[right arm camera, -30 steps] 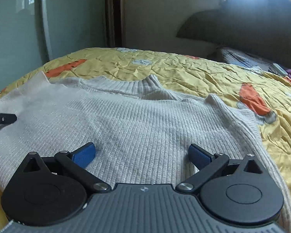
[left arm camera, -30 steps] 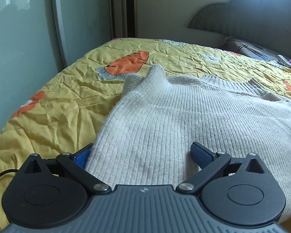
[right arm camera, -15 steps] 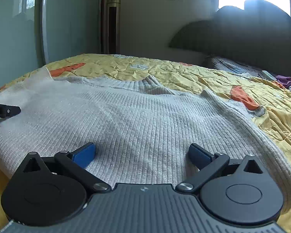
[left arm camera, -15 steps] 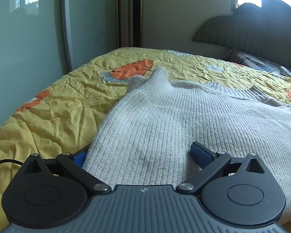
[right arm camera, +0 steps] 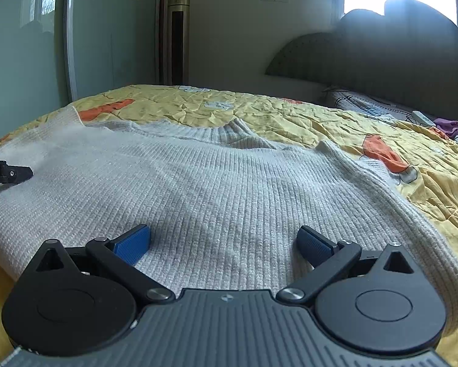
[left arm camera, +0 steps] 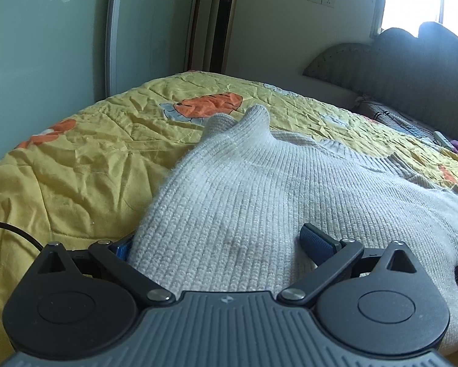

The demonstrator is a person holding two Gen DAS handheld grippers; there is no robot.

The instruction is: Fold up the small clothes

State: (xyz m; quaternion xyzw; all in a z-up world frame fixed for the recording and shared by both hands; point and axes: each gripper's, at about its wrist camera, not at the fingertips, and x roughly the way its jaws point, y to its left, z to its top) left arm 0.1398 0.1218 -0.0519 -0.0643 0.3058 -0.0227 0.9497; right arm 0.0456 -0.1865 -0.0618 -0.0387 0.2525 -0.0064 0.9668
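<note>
A cream ribbed knit sweater lies spread on the yellow bedspread, collar toward the headboard. My left gripper is open at the sweater's near left edge. Its left pad is partly hidden by the knit and its right pad rests on top. My right gripper is open over the near right part of the sweater, both blue pads on the knit. A black part of the left gripper shows at the right wrist view's left edge.
A gold tower fan and a glass sliding door stand past the bed's far left. A dark headboard, a patterned pillow, a remote and purple cloth lie far right. A black cable crosses the bedspread near left.
Both cameras have tipped upward and sunk closer to the sweater's near edge, so more wall and window show. The sweater lies as before and both grippers stay open.
</note>
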